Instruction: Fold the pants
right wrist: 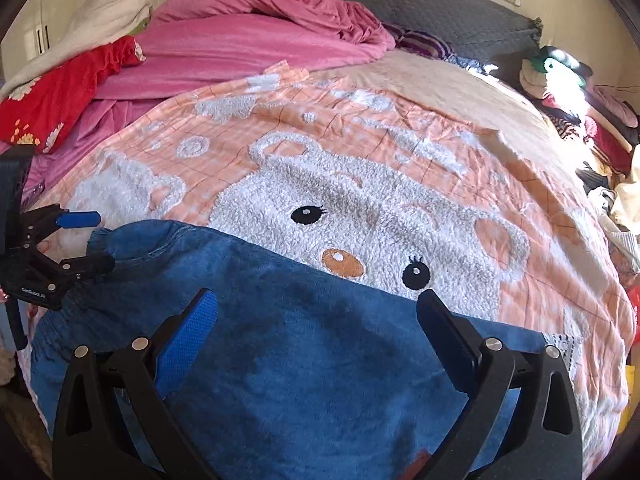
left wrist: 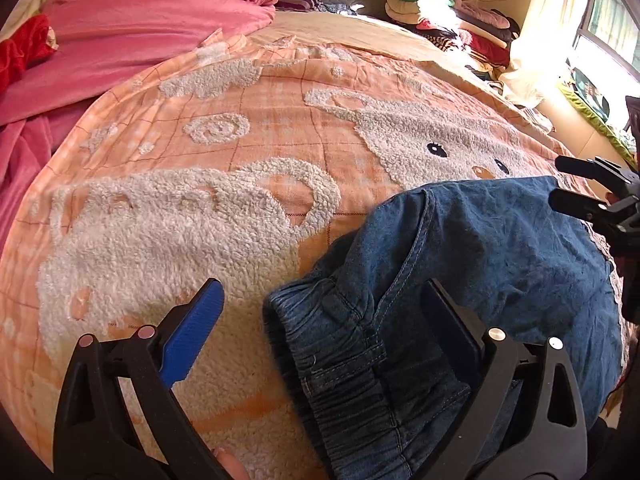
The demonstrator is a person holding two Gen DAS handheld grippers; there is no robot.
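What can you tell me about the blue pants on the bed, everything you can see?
The pants are blue, denim-looking cloth, wrinkled, with stitched seams and a gathered elastic waistband. They lie flat on the orange bear-pattern blanket at its near edge, covering the bear's chin. The waistband sits between the left gripper's open jaws; the right gripper hovers open over the other end.

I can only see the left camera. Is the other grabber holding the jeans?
Observer: No. The right gripper is open over the flat jeans, pinching nothing.
Operator: What's behind the pink blanket?
Observer: A white towel, heaped at its far left end.
Operator: Is the red cloth plain?
Observer: No, it has white and orange flowers printed on it.
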